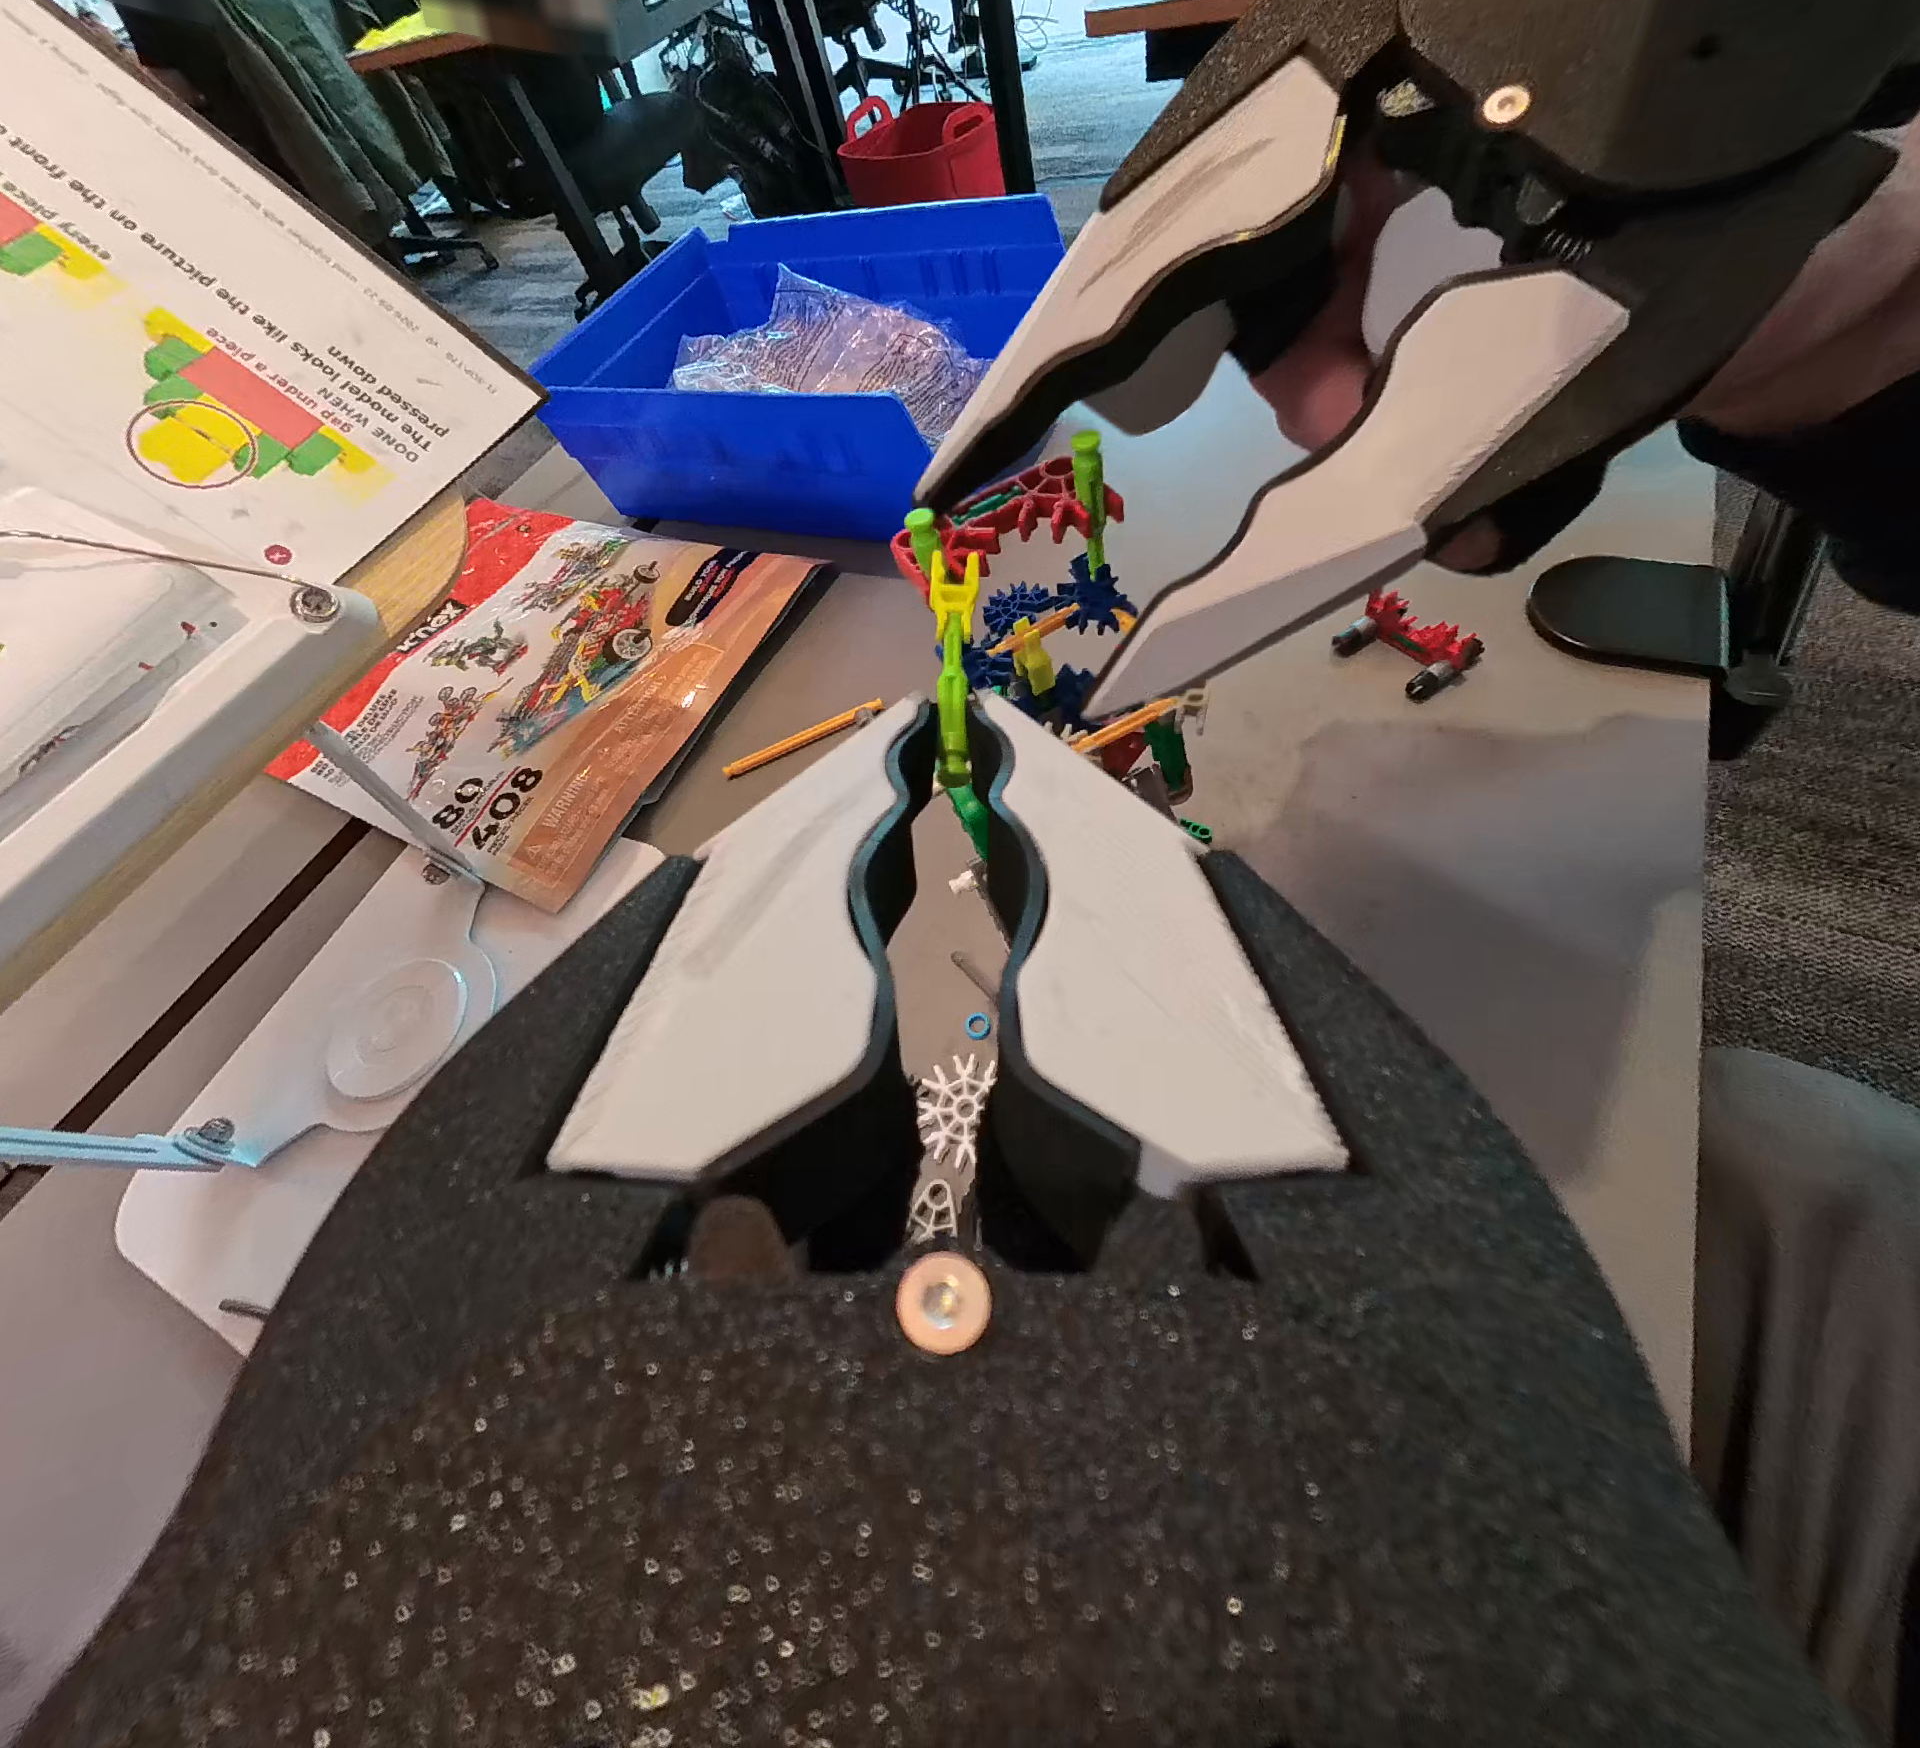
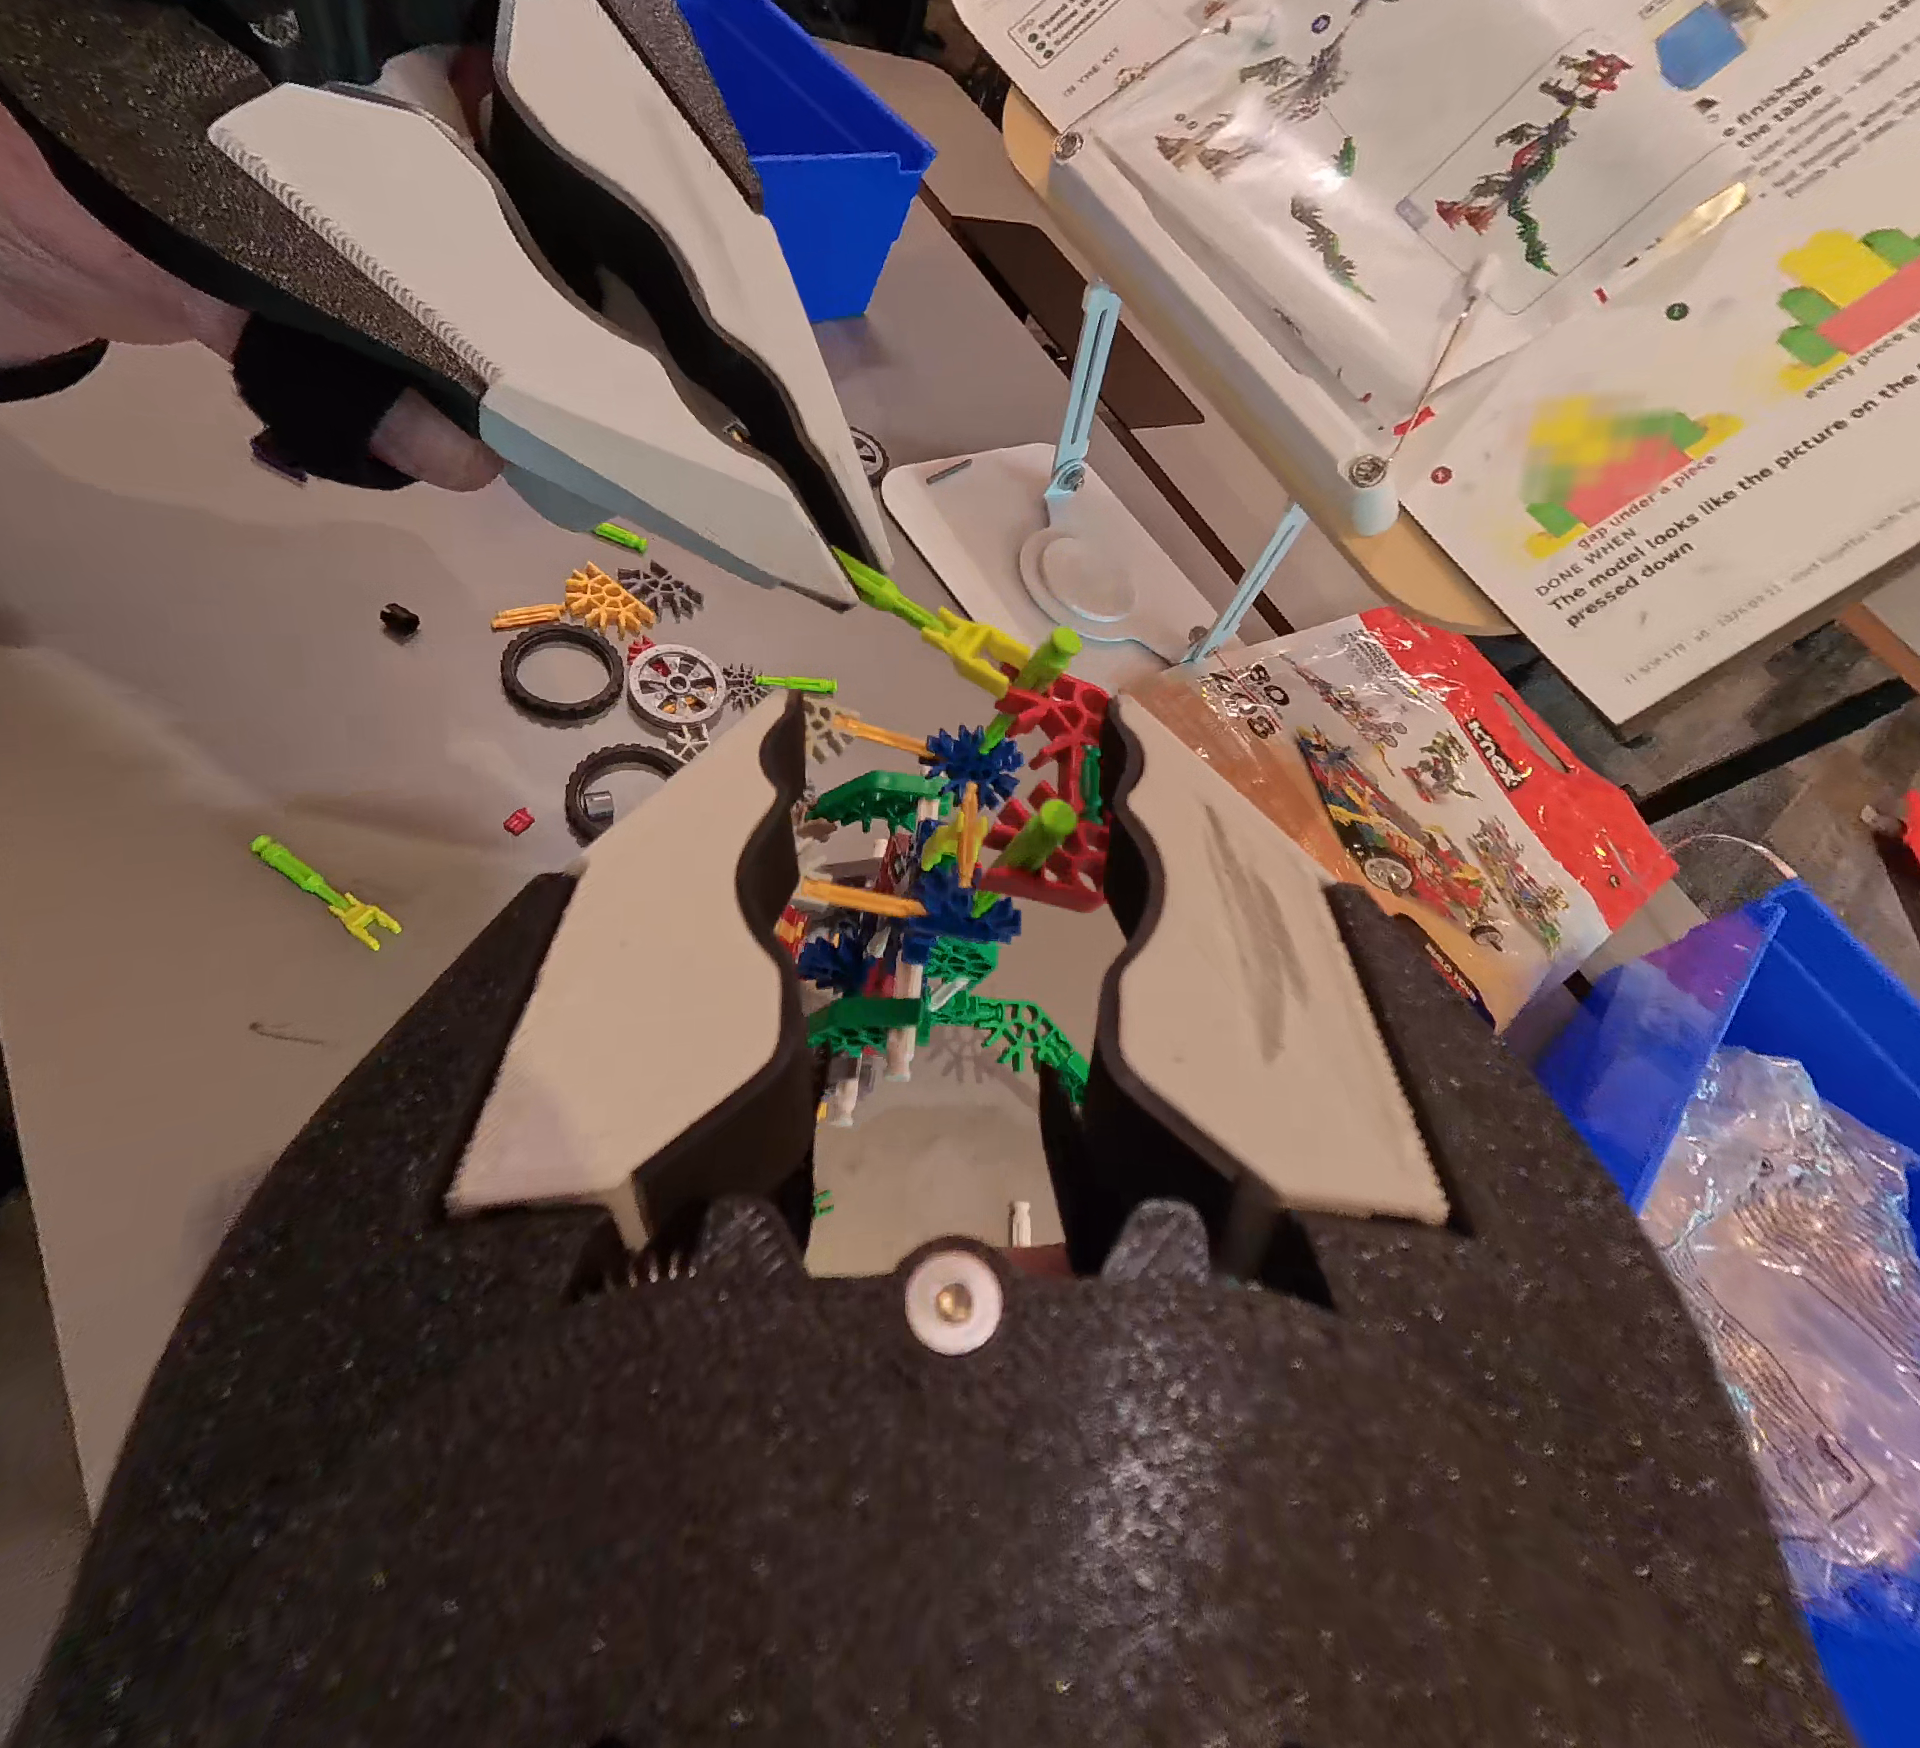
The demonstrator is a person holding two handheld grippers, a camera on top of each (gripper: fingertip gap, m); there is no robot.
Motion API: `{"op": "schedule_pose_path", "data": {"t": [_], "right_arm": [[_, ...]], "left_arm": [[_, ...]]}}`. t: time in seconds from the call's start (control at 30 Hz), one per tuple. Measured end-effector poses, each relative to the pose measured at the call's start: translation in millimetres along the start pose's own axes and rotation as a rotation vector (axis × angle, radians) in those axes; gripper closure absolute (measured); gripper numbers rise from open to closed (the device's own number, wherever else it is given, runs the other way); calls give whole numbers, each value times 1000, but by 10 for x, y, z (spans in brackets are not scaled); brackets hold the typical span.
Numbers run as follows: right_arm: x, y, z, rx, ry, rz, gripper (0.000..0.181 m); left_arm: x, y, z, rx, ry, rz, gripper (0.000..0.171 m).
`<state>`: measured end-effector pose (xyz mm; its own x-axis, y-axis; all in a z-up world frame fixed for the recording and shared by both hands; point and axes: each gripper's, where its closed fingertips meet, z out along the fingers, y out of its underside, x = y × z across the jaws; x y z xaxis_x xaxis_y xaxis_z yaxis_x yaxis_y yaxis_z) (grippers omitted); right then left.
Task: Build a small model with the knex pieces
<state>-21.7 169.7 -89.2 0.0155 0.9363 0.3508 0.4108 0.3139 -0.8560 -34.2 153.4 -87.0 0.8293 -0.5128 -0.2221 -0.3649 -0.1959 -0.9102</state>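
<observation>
A multicoloured rod-and-connector toy model (image 2: 956, 867) stands on the grey table; it also shows in the left wrist view (image 1: 1091, 597). My left gripper (image 1: 954, 711) is shut on a light green rod (image 1: 951, 711) with a yellow clip (image 1: 954, 592) on its far end. In the right wrist view the left gripper (image 2: 862, 592) holds that rod (image 2: 883, 592) so the yellow clip (image 2: 977, 644) touches a green peg on the model's red connector (image 2: 1049, 722). My right gripper (image 2: 956, 711) is open, its fingers either side of the model's top; it also shows in the left wrist view (image 1: 1013, 597).
A blue bin (image 1: 727, 441) with a plastic bag sits behind the model, another blue bin (image 2: 831, 171) farther off. A toy packaging bag (image 1: 551, 680) and an instruction sheet on a stand (image 2: 1455, 140) lie left. Tyres (image 2: 561, 670), a wheel (image 2: 675, 682), a spare green rod (image 2: 322, 888), an orange rod (image 1: 800, 740). Left and right tips are no more than a few centimetres apart. The wheel (image 2: 675, 682) is about equally far from each gripper, around 20 cm.
</observation>
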Motion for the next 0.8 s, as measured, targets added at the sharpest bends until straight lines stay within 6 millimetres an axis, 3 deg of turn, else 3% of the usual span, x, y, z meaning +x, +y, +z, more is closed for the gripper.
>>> {"op": "schedule_pose_path", "data": {"t": [0.43,0.8], "right_arm": [[-69,-84,70,60,49,36,129],[-58,-136,120,73,188,128,130]], "left_arm": [[-48,-2,-21,-28,-10,-30,168],[-51,-12,-45,-65,14,-48,169]]}}
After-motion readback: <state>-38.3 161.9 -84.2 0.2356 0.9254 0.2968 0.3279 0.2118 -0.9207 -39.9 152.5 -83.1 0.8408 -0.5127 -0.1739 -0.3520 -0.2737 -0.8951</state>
